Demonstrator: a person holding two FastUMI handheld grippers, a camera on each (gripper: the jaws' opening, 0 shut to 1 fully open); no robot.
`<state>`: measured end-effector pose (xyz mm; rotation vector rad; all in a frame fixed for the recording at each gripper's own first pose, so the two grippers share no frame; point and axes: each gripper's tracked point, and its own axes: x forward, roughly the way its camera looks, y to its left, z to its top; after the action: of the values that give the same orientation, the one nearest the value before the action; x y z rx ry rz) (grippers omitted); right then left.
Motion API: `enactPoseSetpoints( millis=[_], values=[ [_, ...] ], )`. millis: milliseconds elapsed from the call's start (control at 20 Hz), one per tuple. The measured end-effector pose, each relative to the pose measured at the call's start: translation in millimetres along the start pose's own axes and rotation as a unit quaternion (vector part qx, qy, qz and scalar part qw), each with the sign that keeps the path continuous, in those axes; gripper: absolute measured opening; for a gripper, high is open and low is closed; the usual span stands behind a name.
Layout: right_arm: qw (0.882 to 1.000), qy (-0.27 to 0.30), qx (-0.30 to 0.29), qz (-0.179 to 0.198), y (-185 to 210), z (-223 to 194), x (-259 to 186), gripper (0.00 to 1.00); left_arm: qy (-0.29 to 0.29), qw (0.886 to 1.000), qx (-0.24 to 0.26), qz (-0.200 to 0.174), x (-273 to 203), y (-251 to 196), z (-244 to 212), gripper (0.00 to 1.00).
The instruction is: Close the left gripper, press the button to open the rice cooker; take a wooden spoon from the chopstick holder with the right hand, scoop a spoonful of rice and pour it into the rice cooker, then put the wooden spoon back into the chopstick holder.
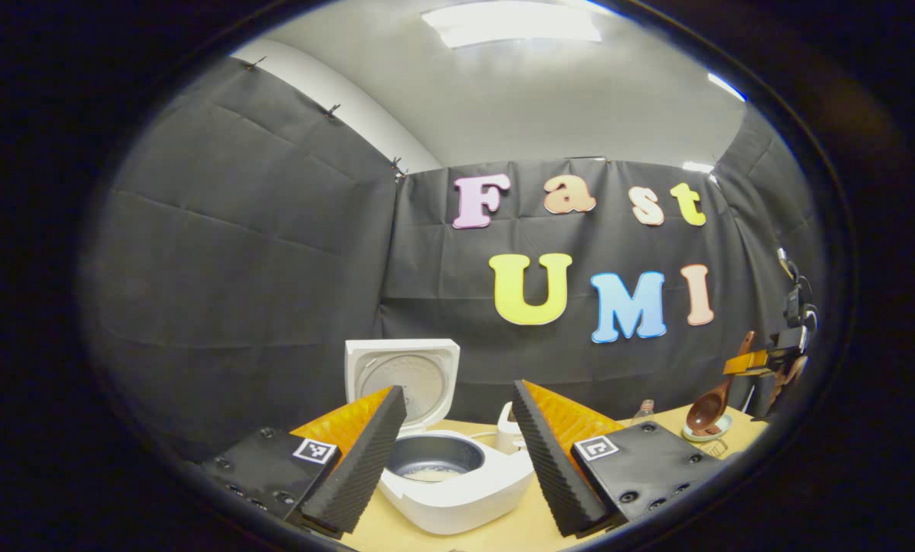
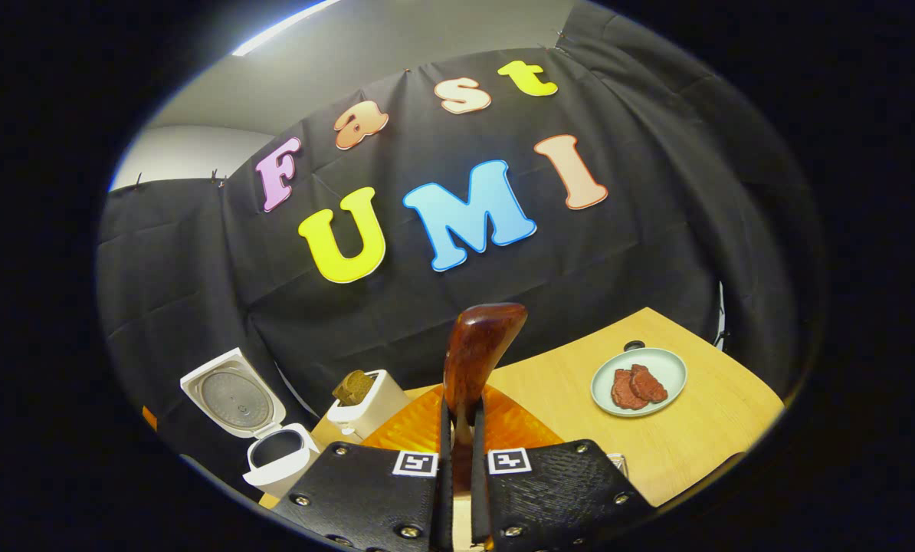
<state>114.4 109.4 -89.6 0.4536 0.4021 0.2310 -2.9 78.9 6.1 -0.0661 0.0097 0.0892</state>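
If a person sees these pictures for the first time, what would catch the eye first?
Probably the white rice cooker on the table, lid standing open, framed between the open left tool's fingers. Next, the wooden spoon, clamped upright in the right tool. Farther right on the table sits a pale plate with reddish food.

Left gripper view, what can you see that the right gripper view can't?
Left gripper view: the wooden spoon at its bowl end, and the inside of the pot. Right gripper view: a plate with reddish pieces, and the right gripper, jaws clamped on the spoon's handle. Both: the open rice cooker and the table.
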Motion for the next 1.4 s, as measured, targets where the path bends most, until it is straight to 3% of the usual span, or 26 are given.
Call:
enactPoseSetpoints(
  millis=[600,1400],
  values=[
    [0.995,0.040,-0.017,-0.086,-105,-57,1,0.10,0.006,1.000,0.017,-0.015,-2,-41,1,0.99],
    [0.989,0.114,0.009,-0.099,-133,-133,16,0.12,0.010,0.999,0.045,-0.005,-11,-48,4,0.99]
  ],
)
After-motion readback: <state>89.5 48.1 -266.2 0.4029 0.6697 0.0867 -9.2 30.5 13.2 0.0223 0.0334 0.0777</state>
